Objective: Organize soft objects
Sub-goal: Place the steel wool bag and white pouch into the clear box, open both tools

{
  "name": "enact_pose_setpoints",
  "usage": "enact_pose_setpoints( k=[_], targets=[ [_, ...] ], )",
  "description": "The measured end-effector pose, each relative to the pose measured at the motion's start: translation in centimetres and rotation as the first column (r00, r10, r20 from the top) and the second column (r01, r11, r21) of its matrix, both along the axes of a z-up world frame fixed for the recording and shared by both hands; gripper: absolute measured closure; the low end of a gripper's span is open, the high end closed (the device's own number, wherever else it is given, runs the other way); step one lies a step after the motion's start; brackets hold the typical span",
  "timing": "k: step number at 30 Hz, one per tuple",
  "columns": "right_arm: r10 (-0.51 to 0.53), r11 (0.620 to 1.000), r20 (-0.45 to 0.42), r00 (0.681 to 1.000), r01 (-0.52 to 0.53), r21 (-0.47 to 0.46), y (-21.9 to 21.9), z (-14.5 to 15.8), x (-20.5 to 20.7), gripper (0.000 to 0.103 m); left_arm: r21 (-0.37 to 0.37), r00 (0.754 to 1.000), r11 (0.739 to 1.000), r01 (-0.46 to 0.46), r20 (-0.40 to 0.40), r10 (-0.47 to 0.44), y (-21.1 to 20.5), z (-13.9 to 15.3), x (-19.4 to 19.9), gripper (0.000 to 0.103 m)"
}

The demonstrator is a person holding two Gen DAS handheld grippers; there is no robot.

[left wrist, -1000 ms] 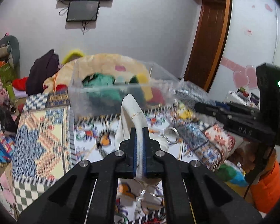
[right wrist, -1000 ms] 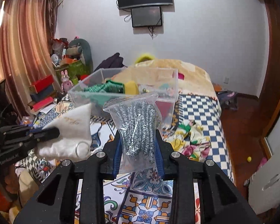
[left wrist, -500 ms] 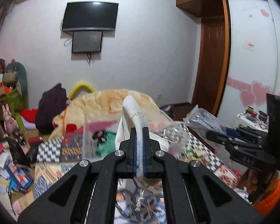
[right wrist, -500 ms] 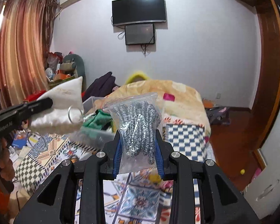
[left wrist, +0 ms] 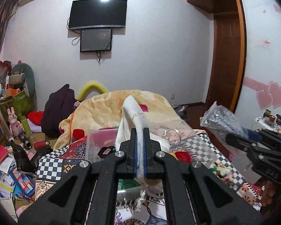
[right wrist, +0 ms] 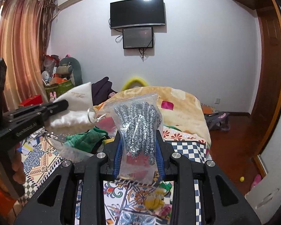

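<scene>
- The left tool is clamped tight on a white cloth pouch, its blue pads pressed against the fabric with almost no gap between them.
- The pouch stands up out of the pads, a line of gold lettering near its top, and a white cord hangs from its lower end below the tool.
- A clear ring dangles at the pouch's right side.
- The right tool grips a clear plastic bag of black-and-white knit gloves, pads pressing on both sides of the bag's lower half; the glove fingers point upward.
- Both things are held in the air above the bed, apart from each other.
- From the right wrist view the left tool and its pouch sit to the left, a hand wrapped around the handle.
- From the left wrist view the right tool and its bag sit at the right edge.
- A clear plastic bin rests on the patterned bedspread just under the pouch, holding green fabric and red pieces.
- A yellow blanket is heaped behind the bin.
- A television hangs on the far wall.
</scene>
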State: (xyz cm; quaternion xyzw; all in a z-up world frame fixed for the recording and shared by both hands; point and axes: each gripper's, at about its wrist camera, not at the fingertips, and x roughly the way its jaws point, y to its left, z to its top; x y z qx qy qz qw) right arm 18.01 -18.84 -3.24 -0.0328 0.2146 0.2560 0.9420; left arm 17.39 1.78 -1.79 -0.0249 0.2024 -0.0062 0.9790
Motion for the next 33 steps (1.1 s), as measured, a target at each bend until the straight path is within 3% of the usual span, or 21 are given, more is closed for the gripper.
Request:
enact_pose_setpoints(
  k=[8, 24, 26, 31, 33],
  targets=[
    [-0.004, 1.0, -0.058, 0.998, 0.003, -0.006, 1.0, -0.8, 2.3, 0.075, -0.037, 0.998, 0.999, -0.016, -0.064, 0.014, 0.6, -2.2, 3.5, 0.099],
    [0.004, 0.994, -0.177, 0.984, -0.024, -0.11, 3.9, -4.1, 5.7, 0.074, 0.002, 0.981, 1.0, 0.021, -0.193, -0.02, -1.0, -5.7, 6.4, 0.098],
    [0.013, 0.993, -0.195, 0.981, -0.035, -0.113, 4.0, -4.4, 5.7, 0.073, -0.004, 0.978, 1.0, 0.029, -0.205, -0.029, -1.0, -5.9, 6.3, 0.094],
    [0.011, 0.99, -0.186, 0.983, -0.036, -0.135, 4.6, -4.1, 5.5, 0.071, -0.009, 0.978, 1.0, 0.018, -0.206, -0.019, -1.1, -5.8, 5.6, 0.057],
    [0.011, 0.99, -0.186, 0.983, -0.036, -0.134, 4.5, -3.9, 5.2, 0.067, -0.016, 0.98, 1.0, 0.017, -0.199, -0.02, -1.3, -5.5, 5.1, 0.052]
  ],
)
